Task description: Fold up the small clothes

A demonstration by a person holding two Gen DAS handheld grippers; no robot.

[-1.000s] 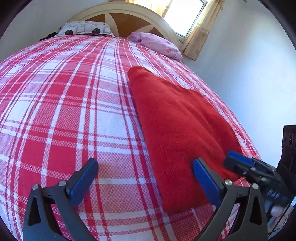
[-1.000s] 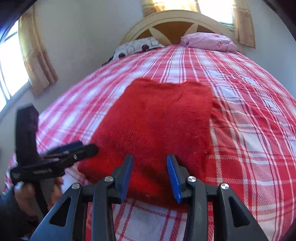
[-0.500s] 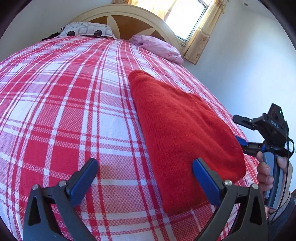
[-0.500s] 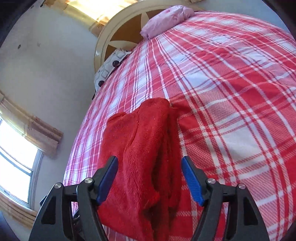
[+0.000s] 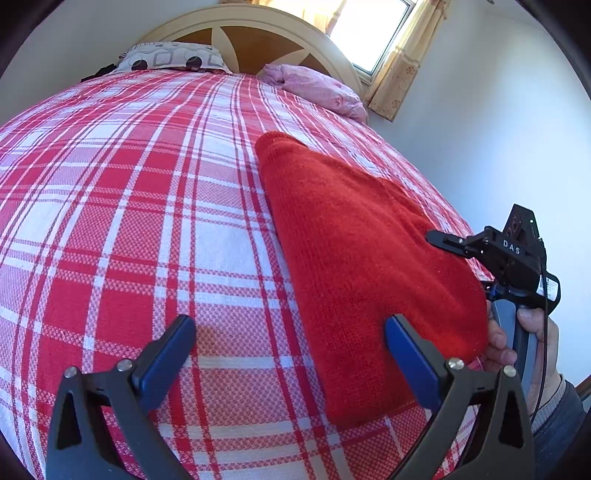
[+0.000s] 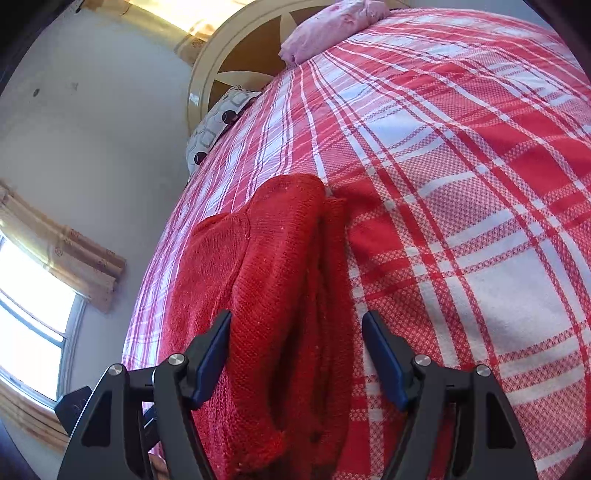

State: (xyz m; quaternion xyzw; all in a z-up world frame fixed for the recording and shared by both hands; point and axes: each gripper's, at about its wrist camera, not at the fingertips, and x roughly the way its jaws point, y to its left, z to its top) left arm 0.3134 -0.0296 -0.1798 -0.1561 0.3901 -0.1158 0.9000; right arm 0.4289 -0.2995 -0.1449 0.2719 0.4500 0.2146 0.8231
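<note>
A red knitted garment lies folded in a long strip on the red-and-white plaid bedspread, close to the bed's right side. My left gripper hovers open over the bedspread, its right finger at the garment's near left edge, nothing between its jaws. My right gripper stands open at the near end of the garment, whose layered folded edge lies between its two fingers without being pinched. In the left wrist view a hand holds that gripper beside the bed.
A patterned pillow and a pink pillow lie against the cream headboard. A curtained window and a white wall stand close to the bed's right edge. The plaid cover stretches wide to the left.
My right gripper widened its jaws, rolled, and swung round from the garment's near end to its end at the bed's side. The left gripper stayed still.
</note>
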